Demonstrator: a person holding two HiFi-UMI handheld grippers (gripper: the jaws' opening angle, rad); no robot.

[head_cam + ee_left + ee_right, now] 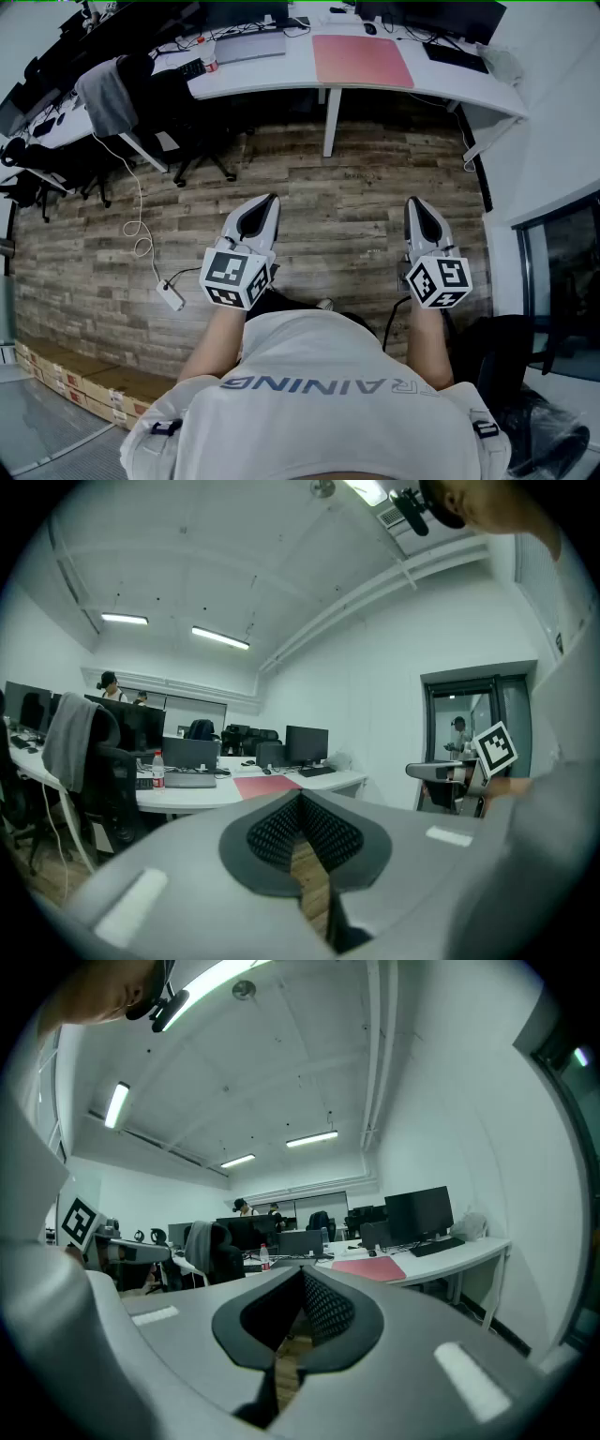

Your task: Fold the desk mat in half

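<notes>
A pink desk mat [362,61] lies flat on the white desk [281,70] at the far side of the room; it also shows as a pink strip in the left gripper view [265,785] and the right gripper view [369,1268]. My left gripper [270,201] and right gripper [412,202] are held side by side at chest height over the wooden floor, well short of the desk. Both point toward the desk. Both are shut with nothing between the jaws.
A laptop [249,45], keyboard [455,56] and monitors stand on the desk around the mat. Black office chairs [178,112], one draped with a grey garment [106,94], stand to the left. A white cable with a power strip [171,295] lies on the floor.
</notes>
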